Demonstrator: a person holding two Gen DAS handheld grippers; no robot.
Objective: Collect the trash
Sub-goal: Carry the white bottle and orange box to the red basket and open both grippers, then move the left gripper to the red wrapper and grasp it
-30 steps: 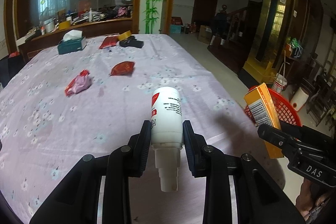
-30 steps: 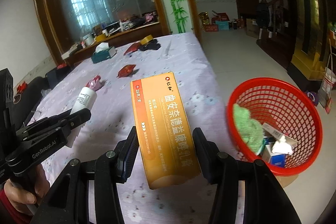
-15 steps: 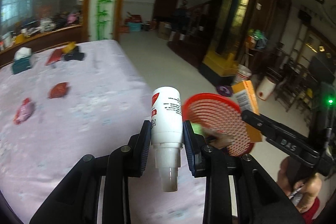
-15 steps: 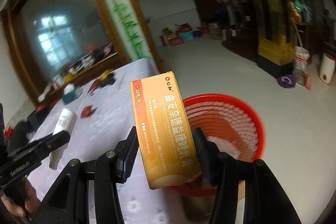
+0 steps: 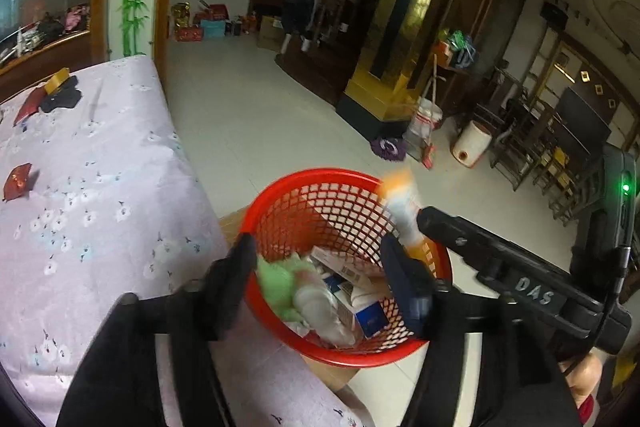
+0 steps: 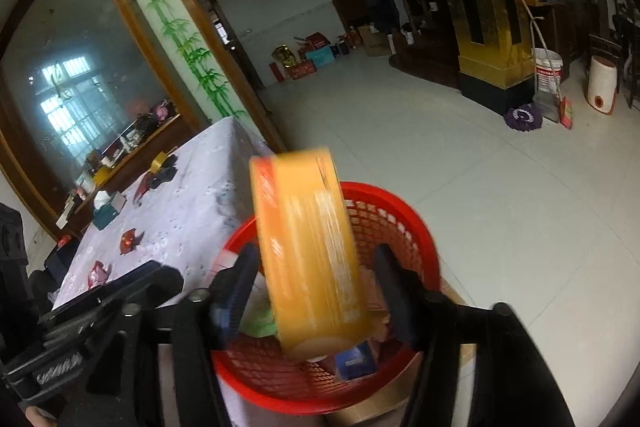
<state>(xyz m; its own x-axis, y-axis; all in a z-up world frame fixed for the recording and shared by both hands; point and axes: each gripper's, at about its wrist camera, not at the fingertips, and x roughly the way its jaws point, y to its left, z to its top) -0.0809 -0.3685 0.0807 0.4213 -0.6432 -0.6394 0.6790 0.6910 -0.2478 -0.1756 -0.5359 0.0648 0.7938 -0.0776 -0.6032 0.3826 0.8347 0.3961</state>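
A red mesh basket [image 5: 320, 187] stands beside the table's edge and holds a green cloth, small boxes and a white bottle [image 5: 316, 307]. My left gripper [image 5: 320, 279] is open and empty right above the basket. My right gripper [image 6: 316, 287] is open above the same basket [image 6: 400, 211]; the orange box [image 6: 312, 251], blurred, is between its fingers but free of them, tilting down into the basket. The right gripper and the box [image 5: 404, 211] also show in the left wrist view.
The table with the purple floral cloth [image 5: 88, 195] carries red wrappers [image 5: 18, 179], a teal tissue box [image 6: 106, 207] and dark items at the far end. A cardboard box sits under the basket. Tiled floor [image 5: 260, 115], mop and buckets lie to the right.
Both grippers swung from the table to above the basket and opened. The white bottle left my left gripper and lies in the basket. The orange box is dropping out of my right gripper.
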